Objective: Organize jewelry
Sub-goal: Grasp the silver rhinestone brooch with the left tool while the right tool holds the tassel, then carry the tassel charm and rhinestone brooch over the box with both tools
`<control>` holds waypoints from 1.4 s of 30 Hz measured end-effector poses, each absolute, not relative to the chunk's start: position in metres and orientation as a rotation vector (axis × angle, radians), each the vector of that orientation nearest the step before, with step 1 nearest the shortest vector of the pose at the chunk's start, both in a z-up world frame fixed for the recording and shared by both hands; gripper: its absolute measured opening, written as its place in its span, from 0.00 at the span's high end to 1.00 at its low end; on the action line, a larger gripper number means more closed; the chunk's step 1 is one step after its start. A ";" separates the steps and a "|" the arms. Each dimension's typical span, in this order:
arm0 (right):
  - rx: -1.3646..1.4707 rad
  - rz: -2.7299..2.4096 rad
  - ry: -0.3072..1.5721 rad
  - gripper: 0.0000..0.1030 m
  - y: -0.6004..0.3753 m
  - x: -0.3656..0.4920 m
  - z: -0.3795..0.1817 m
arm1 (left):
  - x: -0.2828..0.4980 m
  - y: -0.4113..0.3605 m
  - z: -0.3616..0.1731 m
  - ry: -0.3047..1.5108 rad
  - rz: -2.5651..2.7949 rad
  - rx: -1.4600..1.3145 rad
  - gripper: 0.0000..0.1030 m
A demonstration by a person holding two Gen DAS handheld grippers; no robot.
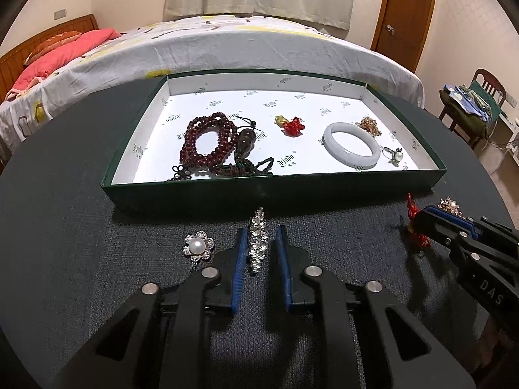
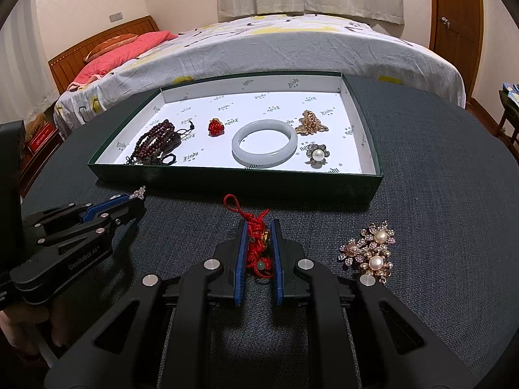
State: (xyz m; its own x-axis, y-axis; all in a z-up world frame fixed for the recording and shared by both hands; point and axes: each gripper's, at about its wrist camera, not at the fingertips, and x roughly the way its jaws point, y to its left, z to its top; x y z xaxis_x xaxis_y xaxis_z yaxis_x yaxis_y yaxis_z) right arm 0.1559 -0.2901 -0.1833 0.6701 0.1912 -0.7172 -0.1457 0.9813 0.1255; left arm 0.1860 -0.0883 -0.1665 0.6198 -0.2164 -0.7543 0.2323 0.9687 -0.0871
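A green tray (image 1: 266,191) with a white lining sits on the dark table. It holds a dark red bead string (image 1: 207,142), a red-gold charm (image 1: 290,125), a white jade bangle (image 1: 352,146), a gold brooch (image 1: 369,124) and a pearl ring (image 1: 394,155). My left gripper (image 1: 259,243) straddles a crystal hair clip (image 1: 258,240) lying on the table, jaws close on both sides of it. My right gripper (image 2: 258,236) is shut on a red knotted cord charm (image 2: 259,243). A pearl flower brooch (image 1: 198,246) lies left of the left gripper.
A gold brooch with pearls (image 2: 369,249) lies on the table right of the right gripper. The bed (image 1: 227,45) stands behind the table. A chair with clothes (image 1: 470,103) is at the far right, beside a wooden door (image 1: 405,16).
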 end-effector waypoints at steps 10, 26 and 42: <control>0.057 0.190 0.816 0.86 -0.290 0.156 -0.184 | 0.184 -0.088 -0.165 0.858 -0.272 0.015 0.90; 0.056 0.190 0.815 0.86 -0.289 0.156 -0.183 | 0.182 -0.088 -0.163 0.844 -0.270 0.025 0.92; 0.070 0.192 0.733 0.86 -0.291 0.148 -0.156 | 0.173 -0.082 -0.136 0.780 -0.284 -0.003 0.92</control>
State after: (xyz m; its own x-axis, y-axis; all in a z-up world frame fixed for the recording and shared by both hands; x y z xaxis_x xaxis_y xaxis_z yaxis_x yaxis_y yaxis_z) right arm 0.1479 -0.2909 -0.1559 0.7262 0.1984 -0.6582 -0.1496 0.9801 0.1304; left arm 0.1725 -0.0815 -0.1356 0.6747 -0.2538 -0.6931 0.2514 0.9619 -0.1075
